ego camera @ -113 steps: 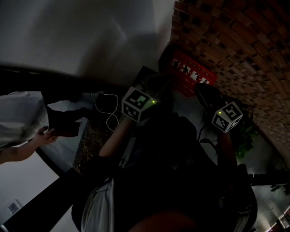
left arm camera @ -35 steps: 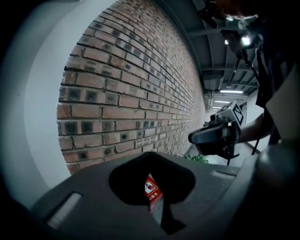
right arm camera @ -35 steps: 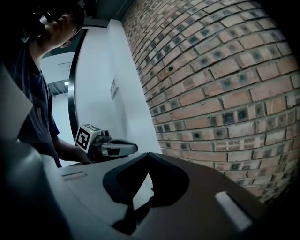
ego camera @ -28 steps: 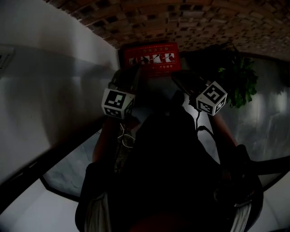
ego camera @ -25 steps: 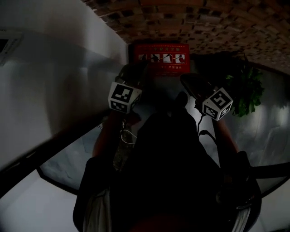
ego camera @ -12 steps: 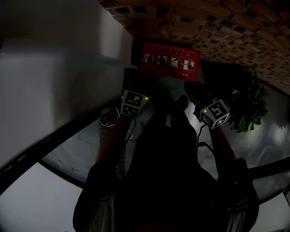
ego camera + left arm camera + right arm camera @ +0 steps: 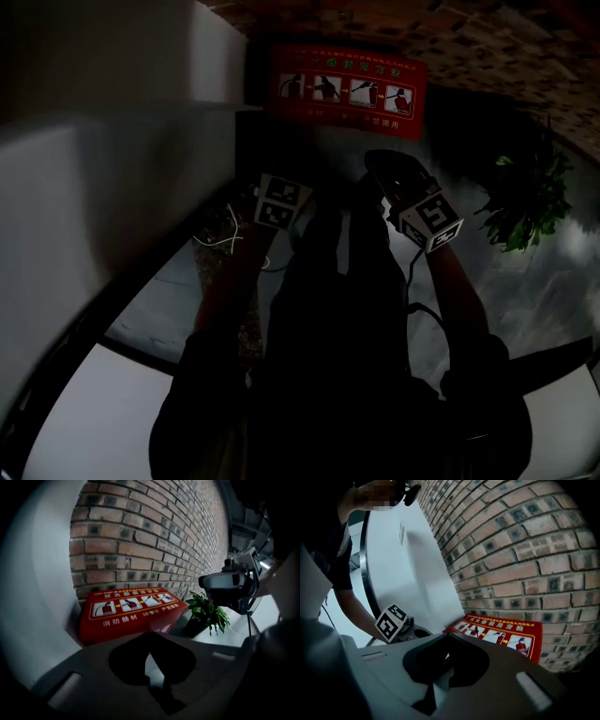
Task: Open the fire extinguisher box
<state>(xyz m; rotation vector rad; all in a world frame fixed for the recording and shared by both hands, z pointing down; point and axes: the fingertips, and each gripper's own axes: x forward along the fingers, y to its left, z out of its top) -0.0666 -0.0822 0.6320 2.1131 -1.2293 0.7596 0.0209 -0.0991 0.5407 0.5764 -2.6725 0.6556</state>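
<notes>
The fire extinguisher box (image 7: pixel 347 89) is red, with a row of little white pictures and white writing on top. It sits on the floor (image 7: pixel 159 305) against the brick wall (image 7: pixel 140 541), near a green plant (image 7: pixel 525 202). My left gripper (image 7: pixel 150 634) and right gripper (image 7: pixel 447 637) both have their fingers pressed together, holding nothing.

fire extinguisher box (image 7: pixel 347 92) and potted plant (image 7: pixel 525 202) stand on the pale floor (image 7: pixel 155 305).
</notes>
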